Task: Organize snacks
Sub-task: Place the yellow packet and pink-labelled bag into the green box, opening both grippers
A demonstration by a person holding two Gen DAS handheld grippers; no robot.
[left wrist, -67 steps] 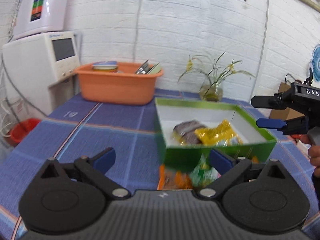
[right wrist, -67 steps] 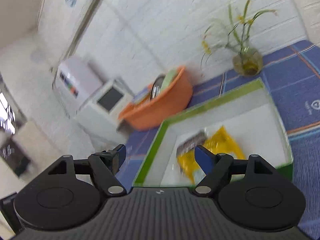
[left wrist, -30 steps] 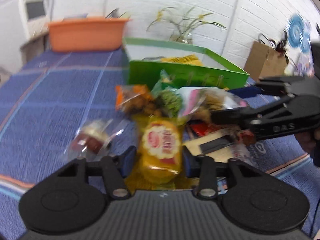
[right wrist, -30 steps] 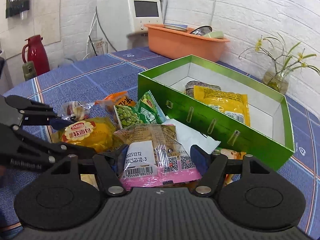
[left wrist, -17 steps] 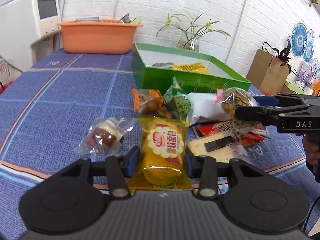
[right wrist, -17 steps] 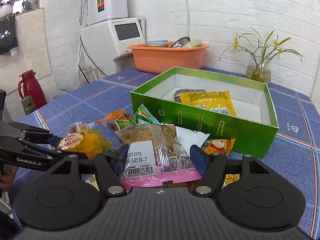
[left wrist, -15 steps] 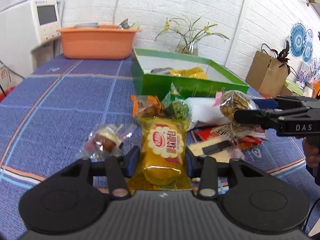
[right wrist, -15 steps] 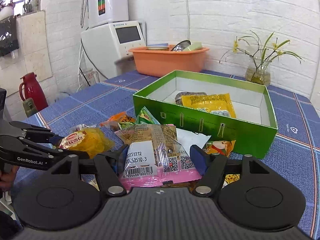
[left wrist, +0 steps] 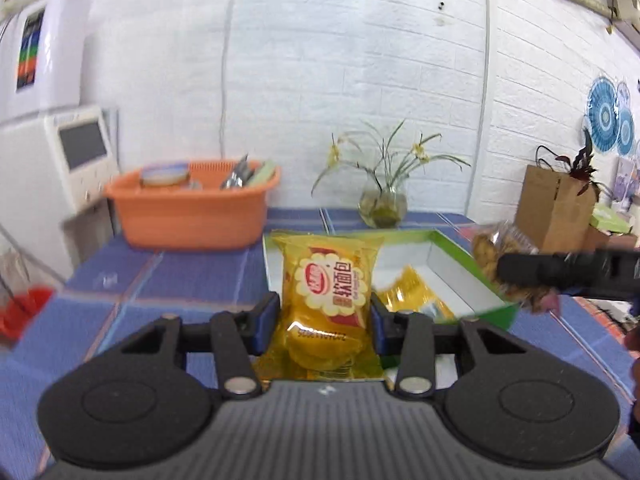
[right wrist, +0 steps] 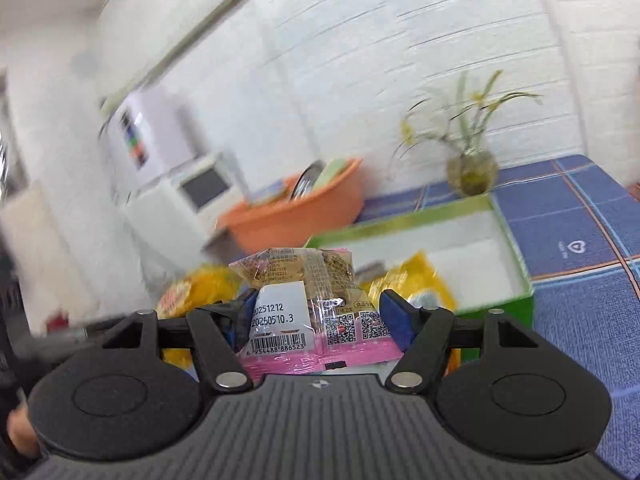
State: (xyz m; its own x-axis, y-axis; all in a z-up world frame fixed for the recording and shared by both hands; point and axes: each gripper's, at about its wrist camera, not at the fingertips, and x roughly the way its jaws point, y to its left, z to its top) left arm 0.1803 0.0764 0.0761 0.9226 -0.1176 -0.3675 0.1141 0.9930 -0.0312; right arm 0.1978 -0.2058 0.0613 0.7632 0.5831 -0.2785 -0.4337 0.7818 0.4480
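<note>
A blue checked tablecloth [left wrist: 192,280] covers the table, which stands against a white brick wall [left wrist: 340,80]. At the far left corner a white appliance with a small screen [left wrist: 80,152] sits against the wall, and next to it, at the table's far edge, an orange plastic basin [left wrist: 192,216] holds dishes. A glass vase of yellow orchids [left wrist: 382,204] stands at the far edge too, just behind the green box [right wrist: 516,256]. That box, white inside, lies open toward the middle of the table with a yellow packet [left wrist: 416,292] already lying on its floor. A brown paper bag [left wrist: 554,204] stands off beyond the table's right side. The left gripper [left wrist: 324,320] is clamped on a yellow soft-bread packet [left wrist: 330,292], its blue pads pressing both sides, and the packet is held clear of the cloth in front of the box's near left corner. The right gripper [right wrist: 320,316] is clamped on a clear snack bag with a pink bottom strip and barcode label [right wrist: 312,308], held up in front of the box's near wall; seen from the left wrist, that bag [left wrist: 496,252] hangs over the box's right edge. Both views are blurred at the edges.
</note>
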